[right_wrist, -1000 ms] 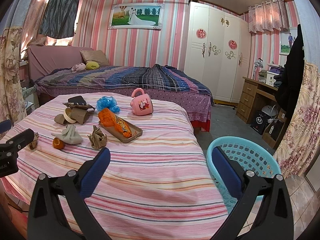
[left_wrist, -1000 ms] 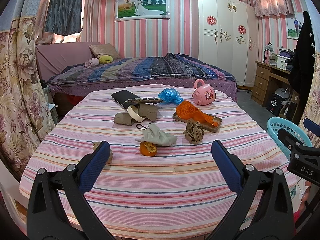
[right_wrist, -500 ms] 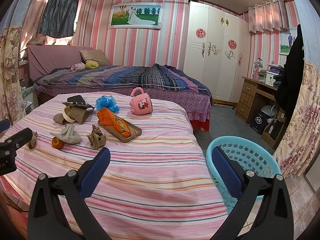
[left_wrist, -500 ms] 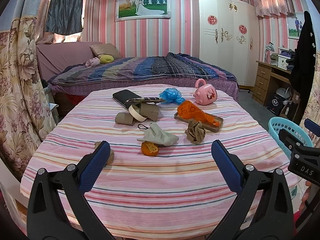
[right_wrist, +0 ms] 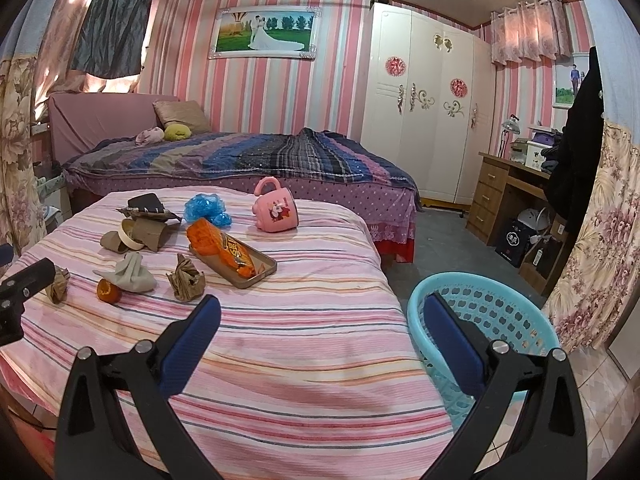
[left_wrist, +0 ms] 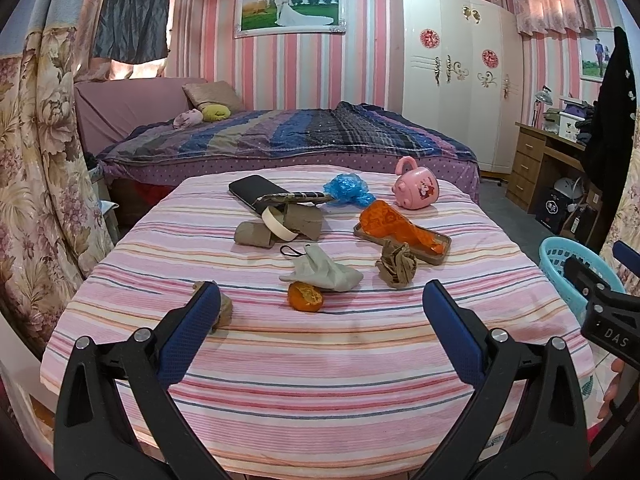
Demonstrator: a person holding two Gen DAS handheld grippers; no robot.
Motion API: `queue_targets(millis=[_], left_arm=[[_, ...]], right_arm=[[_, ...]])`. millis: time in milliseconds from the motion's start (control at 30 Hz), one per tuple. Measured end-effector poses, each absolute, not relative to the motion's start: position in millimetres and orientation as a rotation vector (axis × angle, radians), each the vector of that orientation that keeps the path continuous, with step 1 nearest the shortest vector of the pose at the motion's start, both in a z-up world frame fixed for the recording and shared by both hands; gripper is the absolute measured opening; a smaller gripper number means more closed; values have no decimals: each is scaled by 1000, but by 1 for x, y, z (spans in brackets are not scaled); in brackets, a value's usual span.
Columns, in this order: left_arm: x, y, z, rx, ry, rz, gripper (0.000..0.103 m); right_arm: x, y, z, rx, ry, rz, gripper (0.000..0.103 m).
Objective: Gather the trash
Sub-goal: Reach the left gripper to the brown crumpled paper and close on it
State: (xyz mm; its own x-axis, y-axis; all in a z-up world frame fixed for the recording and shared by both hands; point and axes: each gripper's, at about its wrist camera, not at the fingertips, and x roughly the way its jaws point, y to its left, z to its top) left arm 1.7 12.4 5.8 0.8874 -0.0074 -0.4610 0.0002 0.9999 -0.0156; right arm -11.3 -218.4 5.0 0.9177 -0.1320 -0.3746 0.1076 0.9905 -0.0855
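The left gripper (left_wrist: pixel 320 308) hangs over the near edge of the table (left_wrist: pixel 320 380) with its blue pads spread wide and nothing between them. The right gripper (right_wrist: pixel 320 320) is also spread wide and empty, above the table's right corner and the turquoise basket (right_wrist: pixel 512 304), which stands on the floor just beside the table.

The trash lies on the striped cloth: an orange peel (left_wrist: pixel 305 297) touching a grey crumpled cloth (left_wrist: pixel 324 272), a brown paper ball (left_wrist: pixel 396 266), another brown wad (left_wrist: pixel 224 310) just behind the left pad, torn cardboard pieces (left_wrist: pixel 280 226), a blue plastic bag (left_wrist: pixel 347 189), and an orange snack packet (left_wrist: pixel 394 227) lying in a shallow tray (left_wrist: pixel 440 254). The packet's printing is too small to read. A pink mug (left_wrist: pixel 416 190) shows a cartoon mouse picture. On the right gripper's body, seen from the left camera, the letters "DAS" are readable.
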Motion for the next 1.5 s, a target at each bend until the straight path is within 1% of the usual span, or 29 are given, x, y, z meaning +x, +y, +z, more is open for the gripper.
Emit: queue_targets(millis=[400,633,733,867,967,1033,1233,1433,1467,1500], left_arm=[[29,21,38,15,463,6,98],[61,58,47,-8,449,84,98],[70,77,40,-17,458,122,98],[76,88,21,-18,493,119,98],[76,97,-5,-9,523,137,98],[80,107,-22,-42,580,131,98],[86,127,-48,-81,650,162,98],[89,111,-58,-20,676,103,98],[90,109,-59,-20,680,92,97],[92,108,-59,-27,687,73,91]], right_arm=[[3,-220,46,-57,325,-119,99],[44,-224,53,-39,336,-90,99],[67,-225,40,-44,402,-82,99],[78,-226,19,-61,438,-69,99],[84,-229,7,-47,475,-64,99],[89,-234,1,-35,505,-65,99],[92,-238,-4,-50,505,-128,99],[96,-226,-11,-97,514,-143,99],[97,-223,-12,-112,512,-146,99],[97,-217,-13,-130,508,-140,99]])
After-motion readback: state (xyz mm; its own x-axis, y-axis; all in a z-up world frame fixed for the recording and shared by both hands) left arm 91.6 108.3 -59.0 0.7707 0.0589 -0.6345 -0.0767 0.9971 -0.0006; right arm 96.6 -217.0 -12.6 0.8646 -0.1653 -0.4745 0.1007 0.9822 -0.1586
